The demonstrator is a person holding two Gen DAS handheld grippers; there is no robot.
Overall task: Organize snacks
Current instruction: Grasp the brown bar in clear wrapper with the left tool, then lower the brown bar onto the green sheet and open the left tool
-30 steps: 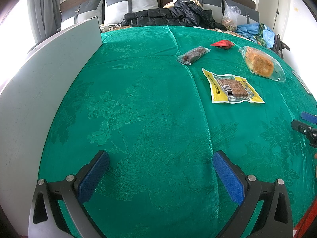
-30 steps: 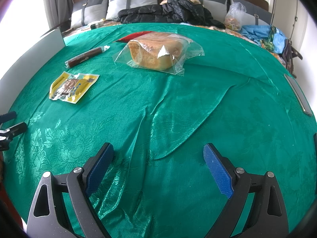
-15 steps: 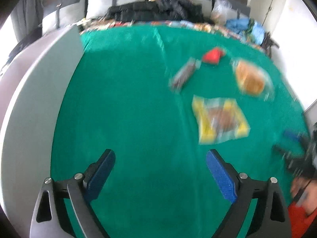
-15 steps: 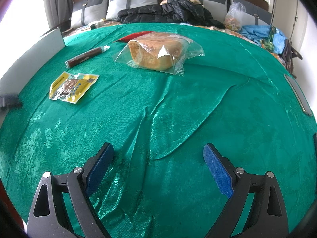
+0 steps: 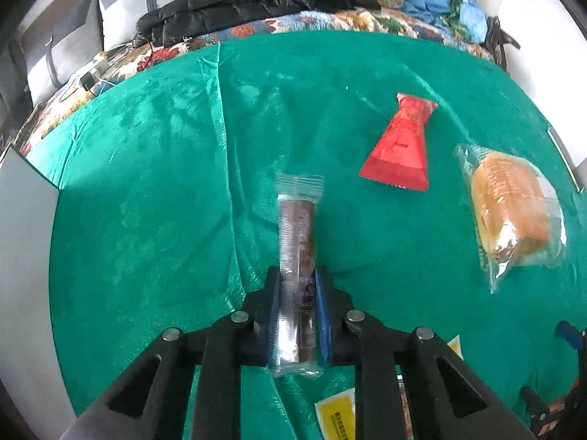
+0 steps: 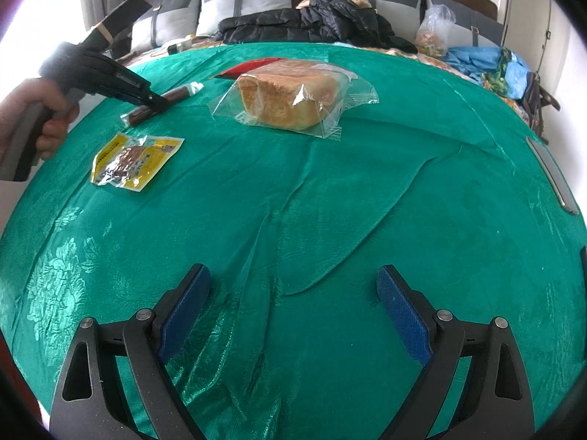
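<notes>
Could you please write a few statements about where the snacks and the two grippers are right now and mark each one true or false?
1. The left gripper is shut on the brown snack bar. True.
2. The right gripper holds the bread. False: it is open and holds nothing; the bagged bread lies on the green cloth.
3. The yellow packet lies on the cloth. True.
4. The red packet is stacked on the bread. False: it lies on the cloth beside it.
</notes>
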